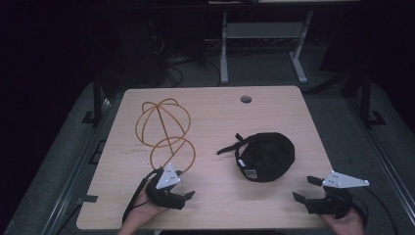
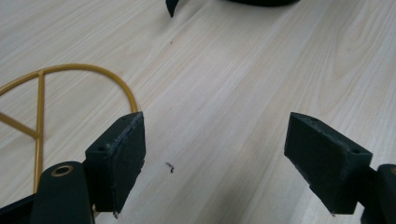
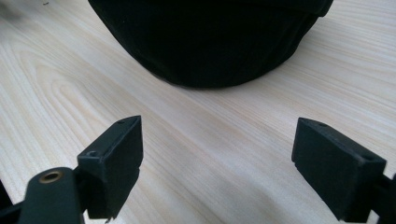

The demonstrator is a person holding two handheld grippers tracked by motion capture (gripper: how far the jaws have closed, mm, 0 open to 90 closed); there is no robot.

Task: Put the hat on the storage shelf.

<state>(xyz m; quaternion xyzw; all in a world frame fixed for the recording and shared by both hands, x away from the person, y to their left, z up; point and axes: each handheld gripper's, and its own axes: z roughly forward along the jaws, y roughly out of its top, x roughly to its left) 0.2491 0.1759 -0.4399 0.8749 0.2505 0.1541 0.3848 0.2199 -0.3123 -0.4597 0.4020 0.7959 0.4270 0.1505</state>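
A gold wire frame (image 1: 164, 127), a dome over a flat ring, lies on the left of the light wooden table (image 1: 274, 107). A black cap (image 1: 266, 156) with a loose strap (image 1: 227, 149) lies right of centre. My left gripper (image 1: 186, 184) rests near the front edge just below the frame's ring and points toward the cap, jaws open and empty. In the left gripper view the left gripper (image 2: 215, 154) has the ring (image 2: 84, 70) beside its left jaw. My right gripper (image 1: 303, 188), at the front right, is open. In the right gripper view the right gripper (image 3: 217, 163) faces the cap (image 3: 210, 37).
A round cable hole (image 1: 245, 99) sits near the table's far edge. Beyond the table stand the white legs of another desk (image 1: 224, 54) and tangled cables (image 1: 169, 63) on the floor. Bare wood stretches between the two grippers along the front edge.
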